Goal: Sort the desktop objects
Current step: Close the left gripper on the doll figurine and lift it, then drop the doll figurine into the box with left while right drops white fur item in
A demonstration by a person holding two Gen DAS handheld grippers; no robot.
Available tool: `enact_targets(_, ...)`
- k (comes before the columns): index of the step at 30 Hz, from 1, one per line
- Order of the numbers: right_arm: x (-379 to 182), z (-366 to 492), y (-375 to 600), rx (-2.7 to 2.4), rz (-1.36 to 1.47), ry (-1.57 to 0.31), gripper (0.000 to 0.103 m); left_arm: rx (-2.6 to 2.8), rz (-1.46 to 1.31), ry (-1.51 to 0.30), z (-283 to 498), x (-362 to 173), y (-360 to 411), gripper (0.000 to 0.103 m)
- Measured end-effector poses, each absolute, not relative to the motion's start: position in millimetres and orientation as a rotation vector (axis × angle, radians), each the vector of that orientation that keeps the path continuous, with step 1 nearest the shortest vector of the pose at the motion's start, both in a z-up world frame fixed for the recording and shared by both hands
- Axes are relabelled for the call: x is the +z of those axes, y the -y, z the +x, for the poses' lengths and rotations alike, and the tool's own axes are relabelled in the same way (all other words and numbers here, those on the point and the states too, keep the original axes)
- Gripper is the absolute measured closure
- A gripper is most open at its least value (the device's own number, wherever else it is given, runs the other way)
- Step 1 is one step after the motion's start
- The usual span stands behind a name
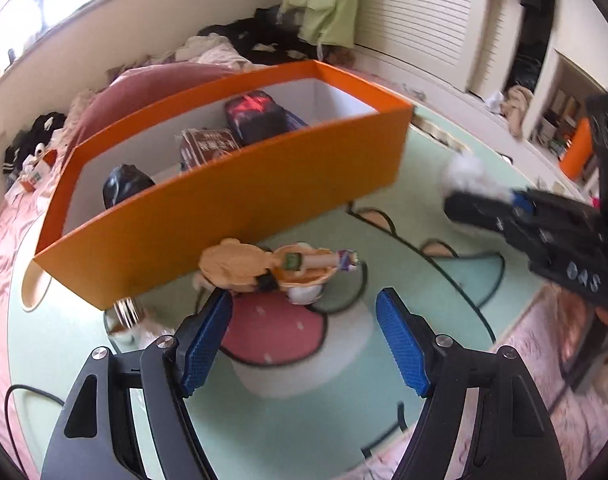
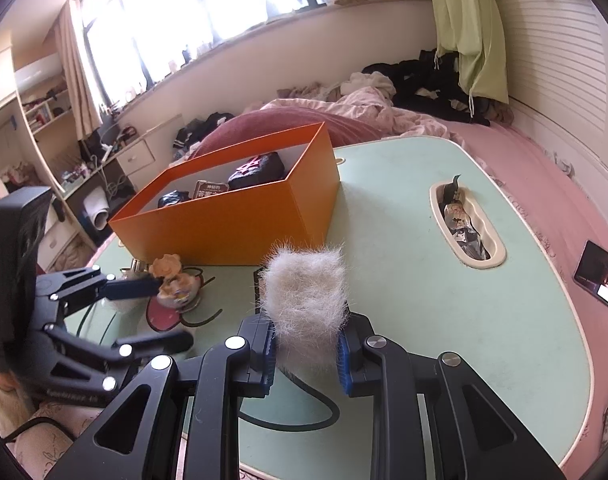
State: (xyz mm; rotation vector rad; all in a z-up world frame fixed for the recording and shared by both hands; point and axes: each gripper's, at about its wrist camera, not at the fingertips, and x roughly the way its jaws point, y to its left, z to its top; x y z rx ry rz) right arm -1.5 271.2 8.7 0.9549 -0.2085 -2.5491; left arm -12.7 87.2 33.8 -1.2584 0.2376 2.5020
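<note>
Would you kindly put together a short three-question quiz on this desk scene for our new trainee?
1. True or false: the right gripper is shut on a white fluffy item.
2. Which is in front of the open left gripper? A) a figurine B) a phone C) a cup
3. Fill in: the dark packets lie inside the ____ box.

Key: 1 true; 2 A; 3 orange.
</note>
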Motion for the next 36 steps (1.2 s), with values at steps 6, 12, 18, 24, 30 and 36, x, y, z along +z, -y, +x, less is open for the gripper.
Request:
enact_targets(6, 6, 1, -269, -2.544, 0.956, 0.207, 0.08, 2.556, -1.318, -0.271, -30, 30, -92, 0.028)
enact_targets(12, 7, 6, -266, -2.548, 0.949, 0.214, 0.08, 2.595, -1.2, -0.244, -15, 43, -90, 0.028)
enact_targets(18, 7, 4, -268, -2.54, 0.952, 0.215, 0.08, 2.613, -1.075, -0.313, -10, 59, -94, 0.028)
enact_targets(24, 8, 3, -270, -2.541, 0.949, 0.217, 0.08, 2.538, -1.127, -0.574, -30, 30, -112, 0.028)
enact_targets(30, 8, 4, -270, -2.539, 0.947, 0.217, 0.08, 2.522, -1.178, -0.413, -39, 31, -94, 0.069)
enact_targets(36, 15, 9, -270, -2.542, 0.905, 0.224, 0.08, 2.494, -1.112, -0.223, -18, 46, -83, 0.073)
